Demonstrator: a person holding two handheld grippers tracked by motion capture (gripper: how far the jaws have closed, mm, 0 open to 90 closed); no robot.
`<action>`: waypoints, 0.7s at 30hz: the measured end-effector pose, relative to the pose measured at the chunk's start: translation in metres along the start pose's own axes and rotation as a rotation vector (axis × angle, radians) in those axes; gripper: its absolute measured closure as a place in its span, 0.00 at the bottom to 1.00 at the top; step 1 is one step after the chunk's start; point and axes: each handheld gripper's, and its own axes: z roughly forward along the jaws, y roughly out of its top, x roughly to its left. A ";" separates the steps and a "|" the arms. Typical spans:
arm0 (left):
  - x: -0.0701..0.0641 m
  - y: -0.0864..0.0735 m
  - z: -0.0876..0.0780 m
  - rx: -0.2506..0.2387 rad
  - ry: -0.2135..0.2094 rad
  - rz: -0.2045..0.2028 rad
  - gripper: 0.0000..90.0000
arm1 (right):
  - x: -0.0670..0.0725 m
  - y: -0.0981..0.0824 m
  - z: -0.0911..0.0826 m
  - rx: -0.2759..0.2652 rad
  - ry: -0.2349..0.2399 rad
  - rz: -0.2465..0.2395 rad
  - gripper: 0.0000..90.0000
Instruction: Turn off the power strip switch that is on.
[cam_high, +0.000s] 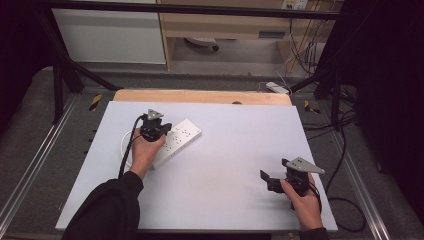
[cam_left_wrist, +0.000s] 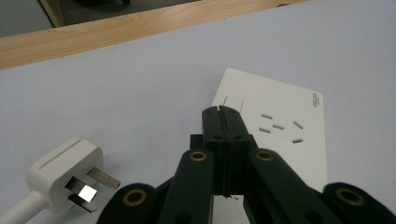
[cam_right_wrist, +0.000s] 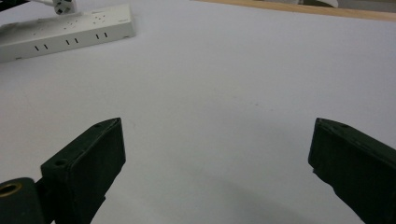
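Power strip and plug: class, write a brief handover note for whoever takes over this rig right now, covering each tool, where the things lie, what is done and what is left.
Left tool: jaws shut with nothing between them, tips over the near end of the power strip.
Right tool: open, empty, above bare mat, far from the strip.
Plug: lying loose on the mat left of the strip, prongs showing, not in any socket.
Done: nothing plugged in.
Left: probably grasp the plug and push it into a socket, perhaps steadying the strip with the other tool.
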 end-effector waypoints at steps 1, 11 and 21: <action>0.000 0.000 0.000 0.003 -0.002 0.000 1.00 | 0.000 0.000 0.000 0.001 0.000 0.000 0.05; 0.001 -0.003 0.005 0.027 -0.007 0.002 1.00 | 0.000 0.000 0.000 0.001 0.001 0.000 0.05; 0.003 -0.004 0.009 0.041 0.001 -0.002 1.00 | 0.000 0.000 0.000 0.002 0.000 -0.001 0.05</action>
